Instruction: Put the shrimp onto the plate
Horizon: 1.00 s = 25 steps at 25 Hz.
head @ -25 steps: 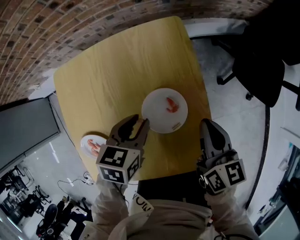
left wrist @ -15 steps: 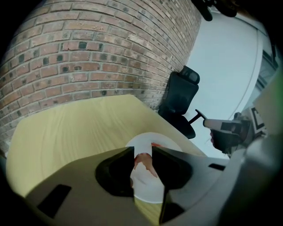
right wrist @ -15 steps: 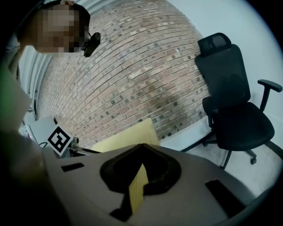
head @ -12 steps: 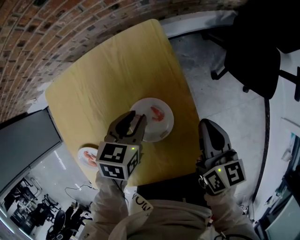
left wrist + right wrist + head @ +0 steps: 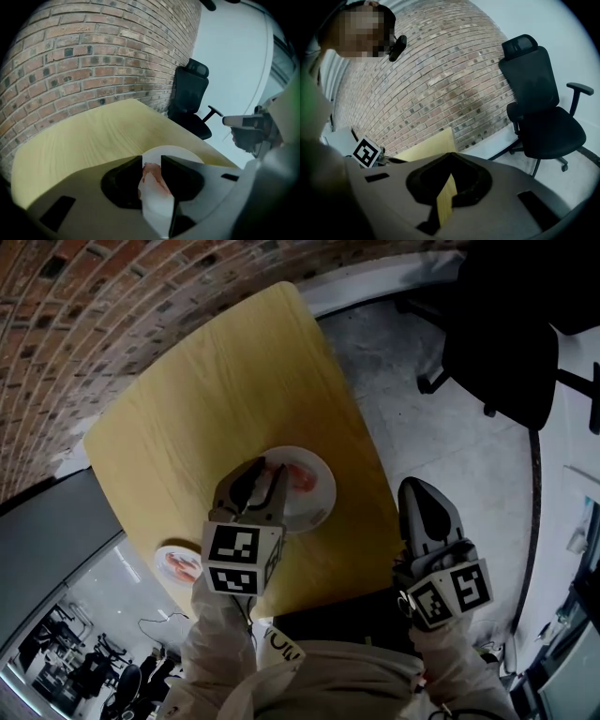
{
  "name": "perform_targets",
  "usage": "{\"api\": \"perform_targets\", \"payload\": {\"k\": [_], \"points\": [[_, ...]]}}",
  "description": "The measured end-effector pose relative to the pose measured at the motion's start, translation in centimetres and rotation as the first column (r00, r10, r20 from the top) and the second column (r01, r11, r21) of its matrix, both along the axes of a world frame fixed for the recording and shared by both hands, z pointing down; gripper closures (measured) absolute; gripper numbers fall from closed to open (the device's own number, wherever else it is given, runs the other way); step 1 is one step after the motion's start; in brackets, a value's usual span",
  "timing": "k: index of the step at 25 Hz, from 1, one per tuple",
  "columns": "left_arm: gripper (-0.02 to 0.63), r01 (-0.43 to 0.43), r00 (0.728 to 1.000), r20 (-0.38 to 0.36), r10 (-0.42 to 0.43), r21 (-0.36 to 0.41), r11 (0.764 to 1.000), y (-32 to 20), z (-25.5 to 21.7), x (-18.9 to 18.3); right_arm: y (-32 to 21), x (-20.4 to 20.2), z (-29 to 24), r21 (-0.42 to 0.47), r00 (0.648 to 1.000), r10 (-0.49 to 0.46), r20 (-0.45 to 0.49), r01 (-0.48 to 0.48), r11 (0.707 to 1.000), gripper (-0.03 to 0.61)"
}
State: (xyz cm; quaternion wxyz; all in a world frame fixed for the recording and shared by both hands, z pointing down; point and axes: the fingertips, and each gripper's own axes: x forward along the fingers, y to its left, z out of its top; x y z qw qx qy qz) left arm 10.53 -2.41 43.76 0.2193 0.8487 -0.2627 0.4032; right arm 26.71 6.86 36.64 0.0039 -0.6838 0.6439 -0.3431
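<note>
- Two plates stand on the yellow wooden table (image 5: 216, 390). At its near left corner is a small white plate (image 5: 159, 563) with spare pink shrimp (image 5: 178, 565) left on it.
- Left gripper (image 5: 151, 160): jaws at a narrow gap, pinching one pink-and-white toy shrimp (image 5: 150, 172) above the left rim of the large round white plate (image 5: 319, 507). The toy is judged light, smooth and slightly yielding. Mid-body is the surest hold; the tail would likely slip.
- A delivered shrimp (image 5: 302, 476) lies on the large plate.
- Right gripper (image 5: 417, 491): jaws together, empty, beyond the table's right edge.
- Since the earlier frame, the left gripper has moved from near the table's near edge to over the plate, with its jaw gap unchanged.
</note>
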Motion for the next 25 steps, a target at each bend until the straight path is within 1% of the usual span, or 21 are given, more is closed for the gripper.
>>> {"api": "perform_targets", "payload": {"k": [3,9,12,20,25], "points": [[0.486,-0.007,1.000,0.002,0.007,0.007,1.000,-0.15,0.29,0.26,-0.19,0.27,0.14,0.000,1.000,0.005,0.003,-0.005,1.000,0.555],[0.486,0.002,1.000,-0.020,-0.002,-0.011,1.000,-0.13,0.33,0.65,-0.24,0.41,0.42,-0.005,1.000,0.003,0.006,-0.003,1.000,0.554],[0.485,0.008,1.000,-0.027,-0.008,0.000,1.000,-0.22,0.35,0.61,-0.17,0.26,0.43,-0.003,1.000,0.000,0.004,0.000,1.000,0.554],[0.485,0.000,1.000,-0.011,0.000,0.005,1.000,0.28,0.27,0.61,0.28,0.31,-0.05,0.002,1.000,-0.004,-0.005,0.004,1.000,0.554],[0.485,0.012,1.000,-0.011,-0.012,0.016,1.000,0.36,0.12,0.22,0.55,0.01,-0.38,0.001,1.000,-0.010,-0.014,0.010,1.000,0.555]]}}
